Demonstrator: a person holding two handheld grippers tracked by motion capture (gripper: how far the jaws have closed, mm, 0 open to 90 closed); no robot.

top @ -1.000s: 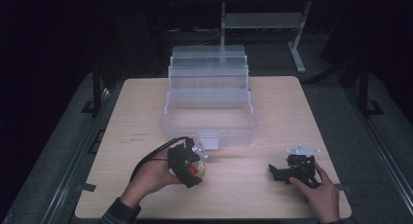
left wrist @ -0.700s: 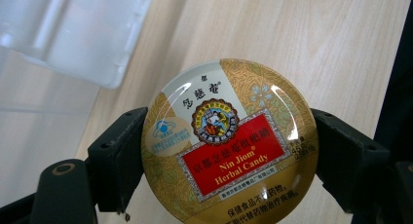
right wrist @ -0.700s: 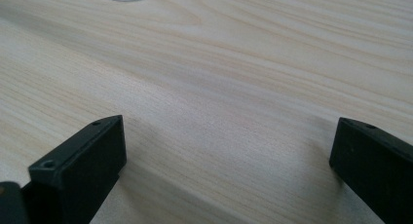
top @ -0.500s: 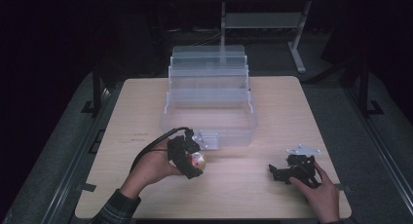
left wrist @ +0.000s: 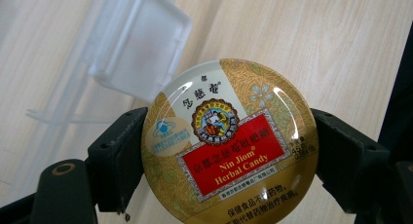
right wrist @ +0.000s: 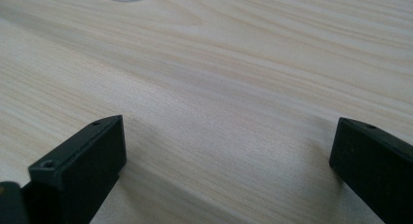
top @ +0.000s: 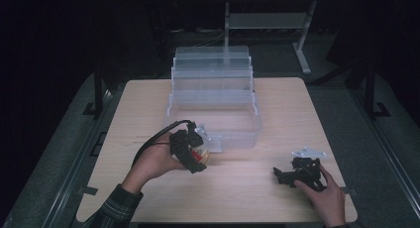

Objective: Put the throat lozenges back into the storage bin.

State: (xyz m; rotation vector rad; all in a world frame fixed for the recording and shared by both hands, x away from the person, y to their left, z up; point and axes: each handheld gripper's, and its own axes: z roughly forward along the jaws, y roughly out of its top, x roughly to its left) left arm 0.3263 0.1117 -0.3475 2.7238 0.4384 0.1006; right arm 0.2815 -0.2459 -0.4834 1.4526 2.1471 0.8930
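A round gold and red Nin Jiom Herbal Candy tin [left wrist: 229, 141] sits clamped between the two black jaws of my left gripper [left wrist: 226, 151]. From above, that left gripper [top: 198, 156] hovers just over the table with the tin [top: 200, 155], close to the front left corner of the clear plastic tiered box [top: 213, 101]. The box's white latch tab [left wrist: 141, 44] lies right behind the tin. My right gripper [top: 283, 176] rests low on the table at the front right, open, with bare wood between its jaws [right wrist: 229, 156].
The wooden table [top: 297, 109] has free surface to the right and in front of the box. Dark floor and a metal stand leg [top: 299, 49] lie beyond the far edge.
My left gripper has carried the tin forward and to the right, nearer the box's front corner. The right gripper has stayed put.
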